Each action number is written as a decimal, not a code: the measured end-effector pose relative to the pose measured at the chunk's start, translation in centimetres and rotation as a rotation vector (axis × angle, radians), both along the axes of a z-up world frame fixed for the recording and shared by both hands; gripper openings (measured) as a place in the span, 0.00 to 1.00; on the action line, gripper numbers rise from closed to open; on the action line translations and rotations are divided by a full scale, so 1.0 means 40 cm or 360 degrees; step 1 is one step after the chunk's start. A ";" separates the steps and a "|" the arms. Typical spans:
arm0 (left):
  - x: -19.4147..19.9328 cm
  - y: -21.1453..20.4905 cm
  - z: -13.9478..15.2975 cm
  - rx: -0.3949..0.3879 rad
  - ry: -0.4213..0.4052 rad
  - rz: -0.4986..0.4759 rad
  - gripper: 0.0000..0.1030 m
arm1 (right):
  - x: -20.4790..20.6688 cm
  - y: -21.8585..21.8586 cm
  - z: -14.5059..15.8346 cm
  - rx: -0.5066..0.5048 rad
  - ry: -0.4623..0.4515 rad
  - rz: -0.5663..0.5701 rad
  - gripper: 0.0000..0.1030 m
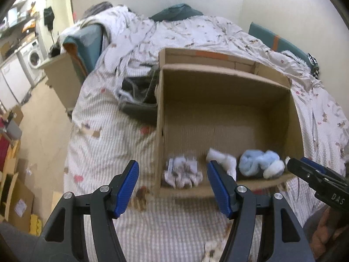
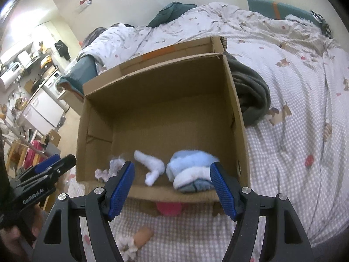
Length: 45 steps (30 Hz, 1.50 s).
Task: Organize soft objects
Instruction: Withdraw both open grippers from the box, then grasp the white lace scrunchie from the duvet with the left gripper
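An open cardboard box (image 1: 229, 83) (image 2: 161, 100) lies on the bed. Along its near wall sit a grey-white fluffy bundle (image 1: 183, 172) (image 2: 109, 170), a white sock-like piece (image 1: 222, 159) (image 2: 150, 168) and a light blue fluffy bundle (image 1: 259, 163) (image 2: 192, 168). My left gripper (image 1: 172, 187) hovers open over the box's near left corner, nothing between its blue pads. My right gripper (image 2: 172, 187) hangs open above the near wall, empty, in front of the blue bundle. Each gripper shows at the edge of the other's view: the right gripper (image 1: 316, 174), the left gripper (image 2: 48, 168).
The bed has a patterned quilt (image 1: 109, 152) (image 2: 294, 109). A dark grey blanket (image 2: 250, 91) (image 1: 139, 91) lies against the box's side. A small fluffy piece (image 2: 128, 242) and a pink thing (image 2: 169, 208) lie on the quilt near me. Floor with boxes (image 1: 19, 196) lies left.
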State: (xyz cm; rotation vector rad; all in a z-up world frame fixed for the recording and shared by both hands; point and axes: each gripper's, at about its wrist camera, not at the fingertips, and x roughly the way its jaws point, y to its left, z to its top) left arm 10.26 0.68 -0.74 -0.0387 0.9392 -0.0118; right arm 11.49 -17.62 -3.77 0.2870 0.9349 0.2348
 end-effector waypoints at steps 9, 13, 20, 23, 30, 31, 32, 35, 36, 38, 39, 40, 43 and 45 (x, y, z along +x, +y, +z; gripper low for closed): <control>-0.096 -0.010 -0.067 -0.0138 0.0237 -0.0062 0.60 | -0.084 0.011 -0.013 0.0057 0.0069 0.0040 0.73; -0.141 -0.074 -0.123 -0.0172 0.0384 -0.0207 0.60 | -0.112 0.006 -0.030 0.0086 0.0115 0.0014 0.73; -0.188 -0.180 -0.180 -0.0082 0.0469 -0.0437 0.60 | -0.122 0.000 -0.045 0.0039 0.0152 -0.0026 0.73; -0.185 -0.179 -0.197 -0.0100 0.0536 -0.0435 0.26 | -0.119 -0.002 -0.051 0.0029 0.0165 -0.0037 0.73; -0.176 -0.145 -0.205 -0.0196 0.0601 -0.0386 0.09 | -0.112 0.008 -0.071 -0.0021 0.0210 -0.0023 0.73; -0.178 -0.143 -0.191 -0.0192 0.0575 -0.0384 0.09 | -0.112 0.009 -0.073 -0.0025 0.0212 -0.0019 0.73; -0.179 -0.134 -0.178 -0.0200 0.0560 -0.0379 0.09 | -0.112 0.012 -0.073 -0.0029 0.0213 -0.0014 0.73; -0.180 -0.103 -0.124 -0.0240 0.0490 -0.0354 0.09 | -0.112 0.016 -0.073 -0.0028 0.0217 -0.0006 0.73; -0.181 -0.091 -0.104 -0.0232 0.0454 -0.0336 0.09 | -0.112 0.015 -0.074 -0.0023 0.0222 -0.0006 0.73; -0.178 -0.065 -0.070 -0.0218 0.0400 -0.0292 0.09 | -0.112 0.011 -0.078 -0.0005 0.0234 -0.0007 0.73; -0.177 -0.051 -0.056 -0.0209 0.0375 -0.0272 0.09 | -0.111 0.009 -0.080 0.0007 0.0239 -0.0005 0.73; -0.174 -0.037 -0.043 -0.0186 0.0348 -0.0249 0.09 | -0.109 0.008 -0.083 0.0017 0.0248 -0.0005 0.73; -0.164 -0.001 -0.022 -0.0073 0.0266 -0.0167 0.09 | -0.105 0.011 -0.094 0.0054 0.0284 0.0015 0.73; -0.157 0.023 -0.038 -0.0095 0.0279 -0.0113 0.09 | -0.104 0.020 -0.102 0.0056 0.0306 0.0041 0.73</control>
